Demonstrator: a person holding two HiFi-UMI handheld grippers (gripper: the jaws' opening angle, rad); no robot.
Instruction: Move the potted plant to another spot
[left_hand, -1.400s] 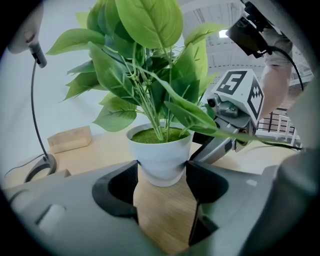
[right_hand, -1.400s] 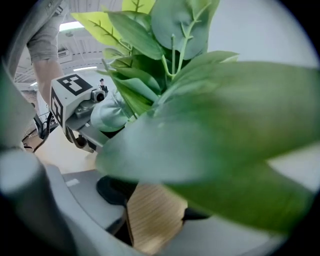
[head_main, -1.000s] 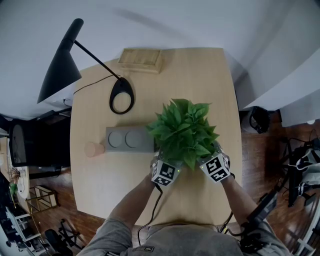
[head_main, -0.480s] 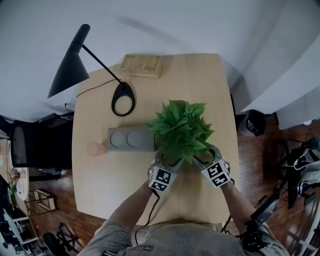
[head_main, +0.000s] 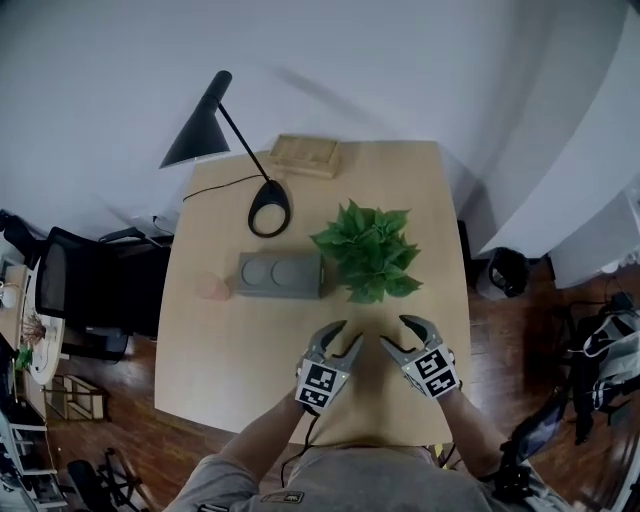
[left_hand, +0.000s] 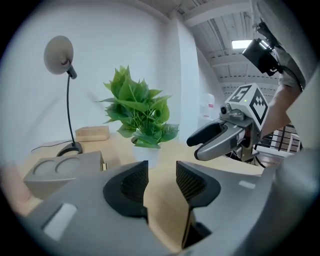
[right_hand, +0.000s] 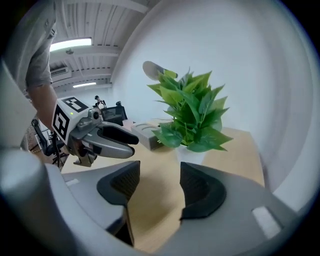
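— What's on the table (head_main: 215, 370), starting from the left?
— A black desk lamp (head_main: 200, 135) leans out over the far left corner, and its round base (head_main: 270, 210) sits on the wood near the back. In front of the base is a small pinkish thing (head_main: 212, 288), just beside a grey block (head_main: 280, 275) with two round hollows. A wooden box (head_main: 305, 155) lies at the far edge.
— And the potted plant?
— The potted plant (head_main: 368, 250) stands upright on the table, just right of the grey block and clear of both grippers. From above the leaves cover its pot. The gripper views show a pale pot (right_hand: 191, 156) under them.
— How do the grippers stand?
— Side by side on the near side of the plant, above the near part of the table, each pointing towards the plant. The left gripper (head_main: 348, 334) has its jaws apart by a modest gap. They have just been closing, and only bare tabletop shows between them. The right gripper (head_main: 394, 331) stands wider. Its jaws have also just closed a little, again over bare wood.
— Anything right of the table?
— A dark bin (head_main: 498, 272) on the wooden floor (head_main: 520, 330)
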